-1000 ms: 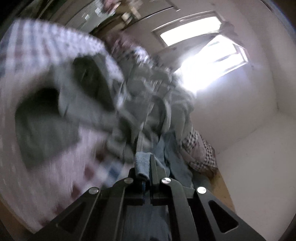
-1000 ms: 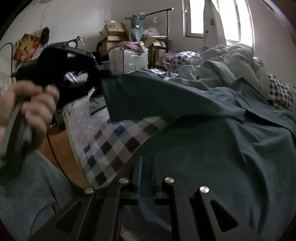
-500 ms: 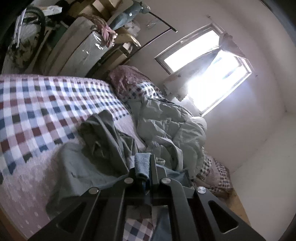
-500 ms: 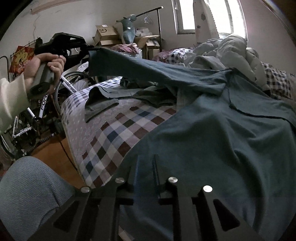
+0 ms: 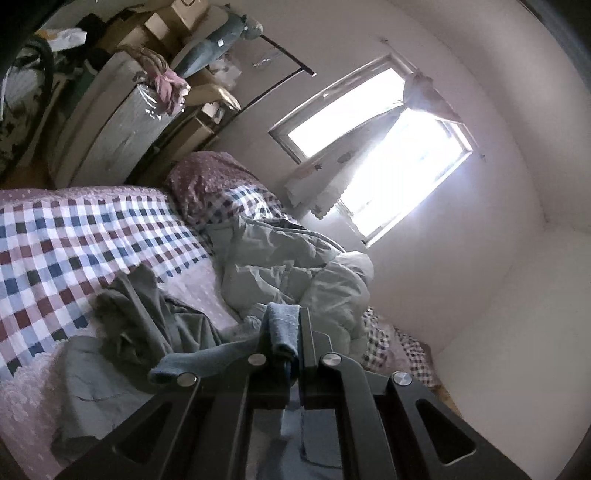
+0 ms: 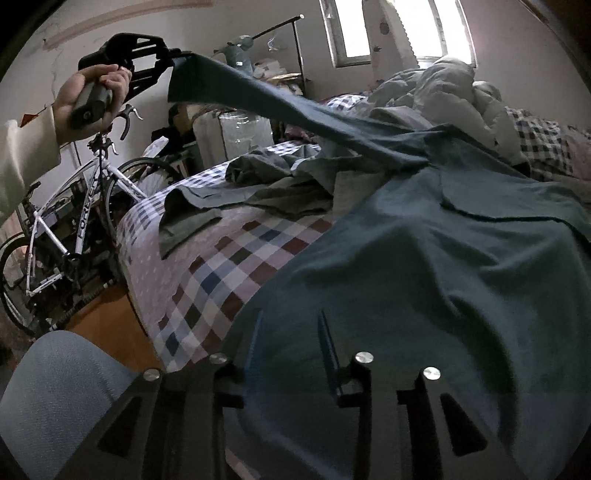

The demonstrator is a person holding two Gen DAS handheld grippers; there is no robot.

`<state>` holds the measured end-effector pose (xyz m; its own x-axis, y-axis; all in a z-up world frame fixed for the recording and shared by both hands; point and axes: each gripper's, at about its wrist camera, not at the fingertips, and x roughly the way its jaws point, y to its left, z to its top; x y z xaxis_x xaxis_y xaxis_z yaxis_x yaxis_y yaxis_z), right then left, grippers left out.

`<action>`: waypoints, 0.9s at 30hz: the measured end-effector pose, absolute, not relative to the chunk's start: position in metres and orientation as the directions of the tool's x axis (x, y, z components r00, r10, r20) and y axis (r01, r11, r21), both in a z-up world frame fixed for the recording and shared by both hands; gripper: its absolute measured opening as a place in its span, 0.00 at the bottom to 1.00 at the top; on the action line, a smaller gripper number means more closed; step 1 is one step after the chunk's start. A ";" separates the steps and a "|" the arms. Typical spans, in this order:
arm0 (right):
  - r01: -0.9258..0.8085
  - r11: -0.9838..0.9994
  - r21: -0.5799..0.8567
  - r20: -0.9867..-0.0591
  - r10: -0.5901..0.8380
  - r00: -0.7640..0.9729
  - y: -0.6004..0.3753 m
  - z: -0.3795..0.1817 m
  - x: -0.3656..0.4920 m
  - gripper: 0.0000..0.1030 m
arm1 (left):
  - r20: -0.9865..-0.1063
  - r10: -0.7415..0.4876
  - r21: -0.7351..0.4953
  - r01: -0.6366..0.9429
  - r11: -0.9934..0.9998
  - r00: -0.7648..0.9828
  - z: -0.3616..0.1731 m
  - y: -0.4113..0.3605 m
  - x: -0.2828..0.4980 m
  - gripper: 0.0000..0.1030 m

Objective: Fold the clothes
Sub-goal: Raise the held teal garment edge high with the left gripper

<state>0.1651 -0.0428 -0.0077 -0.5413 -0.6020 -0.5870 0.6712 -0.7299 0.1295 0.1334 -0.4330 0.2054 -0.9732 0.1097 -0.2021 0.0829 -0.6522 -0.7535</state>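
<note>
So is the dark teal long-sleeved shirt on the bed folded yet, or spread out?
Spread out. The dark teal long-sleeved shirt lies flat over the checked bedcover, one sleeve lifted by the left gripper.

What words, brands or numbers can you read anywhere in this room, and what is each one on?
"FOREVER", partly hidden and read with some doubt: white bicycle frame, beside the bed.
Cardboard box on the stack: a printed mark, too blurred to read.
Red item on the wall behind the sleeve: mostly hidden, unreadable.
</note>
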 end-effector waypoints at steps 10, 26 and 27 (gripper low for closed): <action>0.589 -0.782 0.206 -0.574 -0.584 -0.574 -0.010 0.001 0.140 0.40 | -0.168 0.103 -0.798 0.074 -0.598 -0.980 0.212 -0.447 0.131 0.01; 0.608 -0.767 0.203 -0.543 -0.605 -0.582 0.026 0.016 0.153 0.40 | -0.222 0.224 -0.705 -0.003 -0.709 -0.949 0.258 -0.337 0.106 0.01; 0.605 -0.769 0.206 -0.539 -0.605 -0.586 0.029 0.018 0.152 0.40 | -0.229 0.237 -0.693 -0.013 -0.720 -0.944 0.262 -0.326 0.105 0.01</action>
<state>0.1522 0.0291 0.0177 -0.5858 -0.6051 -0.5392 0.6048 -0.7692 0.2061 0.1045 -0.3256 0.2625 -0.9440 0.2374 -0.2293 -0.0127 -0.7203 -0.6935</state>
